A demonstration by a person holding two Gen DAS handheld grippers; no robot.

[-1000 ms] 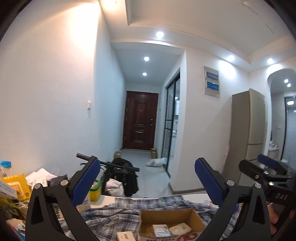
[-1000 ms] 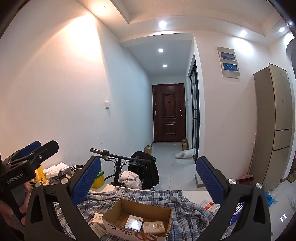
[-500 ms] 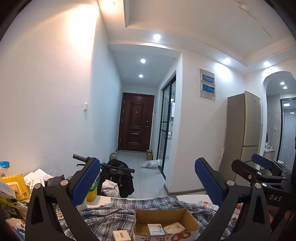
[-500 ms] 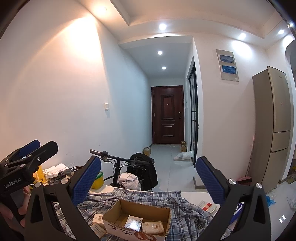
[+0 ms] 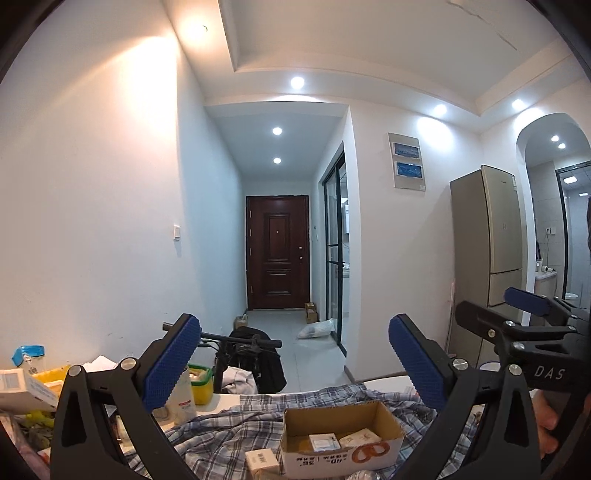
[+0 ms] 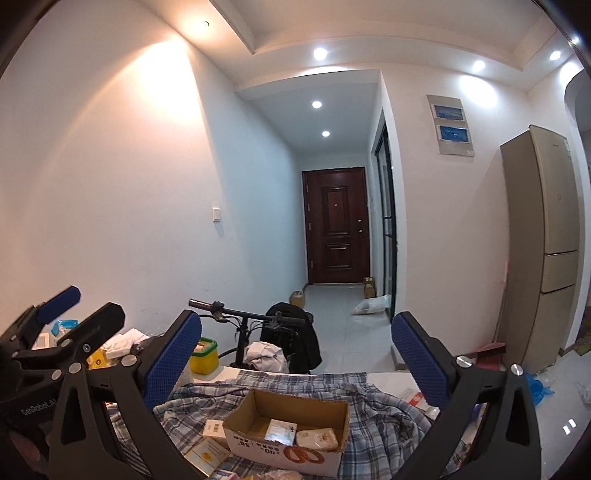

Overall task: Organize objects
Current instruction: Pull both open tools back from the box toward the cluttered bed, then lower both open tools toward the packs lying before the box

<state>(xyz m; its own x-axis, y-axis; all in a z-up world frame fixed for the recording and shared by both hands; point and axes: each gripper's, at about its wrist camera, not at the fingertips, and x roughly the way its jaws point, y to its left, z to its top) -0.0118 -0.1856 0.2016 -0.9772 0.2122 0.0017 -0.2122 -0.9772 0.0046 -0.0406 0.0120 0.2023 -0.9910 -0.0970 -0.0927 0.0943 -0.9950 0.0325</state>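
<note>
Both the left gripper and the right gripper stand wide and empty, raised; lower squarely over the cardboard box before picking loose packets.

Recessed ceiling spotlights are lighting the room evenly and brightly, and one near the left wall is throwing a warm, blown-out patch of glare down the white paint. The hallway toward the dark door is sitting cooler and dimmer. Fisheye distortion is bending the walls and ceiling lines, with black vignetting filling the corners. Focus is holding sharp throughout, and shadows are staying soft.
</note>
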